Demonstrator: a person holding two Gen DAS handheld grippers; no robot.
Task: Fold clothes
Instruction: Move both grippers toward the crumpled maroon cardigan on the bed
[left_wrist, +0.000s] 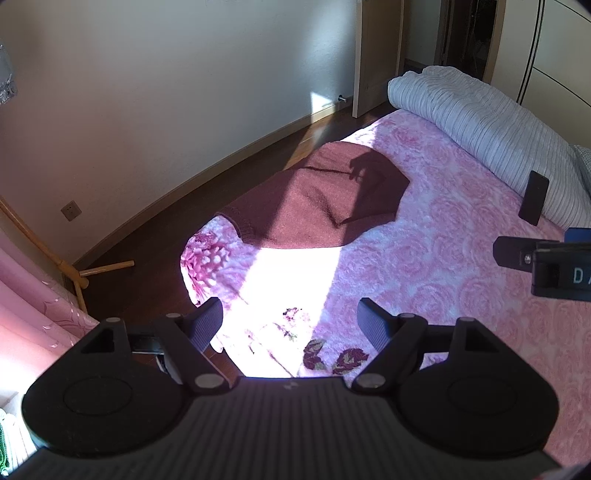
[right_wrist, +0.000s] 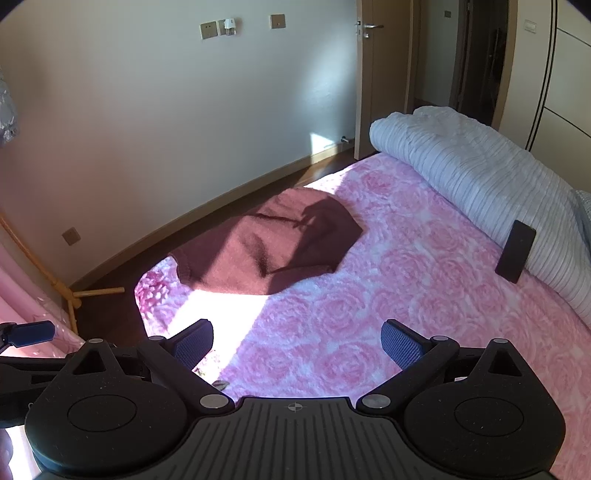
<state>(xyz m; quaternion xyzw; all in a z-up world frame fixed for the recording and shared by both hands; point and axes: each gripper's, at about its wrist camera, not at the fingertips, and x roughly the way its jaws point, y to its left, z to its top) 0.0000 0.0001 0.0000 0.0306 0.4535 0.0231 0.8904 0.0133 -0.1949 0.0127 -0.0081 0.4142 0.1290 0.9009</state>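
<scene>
Overhead, both grippers hang above the near end of the bed, well back from the garment. Left gripper (left_wrist: 290, 319): jaws spread wide, nothing between them. Right gripper (right_wrist: 297, 341): likewise released and empty.

Maroon knit sweater (left_wrist: 317, 206) lies on the pink rose-patterned blanket (left_wrist: 424, 280) near the bed's far-left edge, by the wall side. It sits as a compact, roughly rectangular shape with a ribbed hem (left_wrist: 243, 229) toward the near-left corner; a layer seems doubled over its upper part, though hard shadow crosses it and hides the seams. Sleeves not seen spread out. Judgement: this could be a sweater part-folded or fully folded and set aside, or one merely laid in a heap awaiting work; the shadow leaves that open.

Rolled striped quilt (right_wrist: 480, 177) lines the right side, likely pushed there to free flat working room. Dark phone-like slab (right_wrist: 515, 254) leans against it. Bright sun patch (left_wrist: 291, 273) washes out the blanket between grippers and sweater.
</scene>
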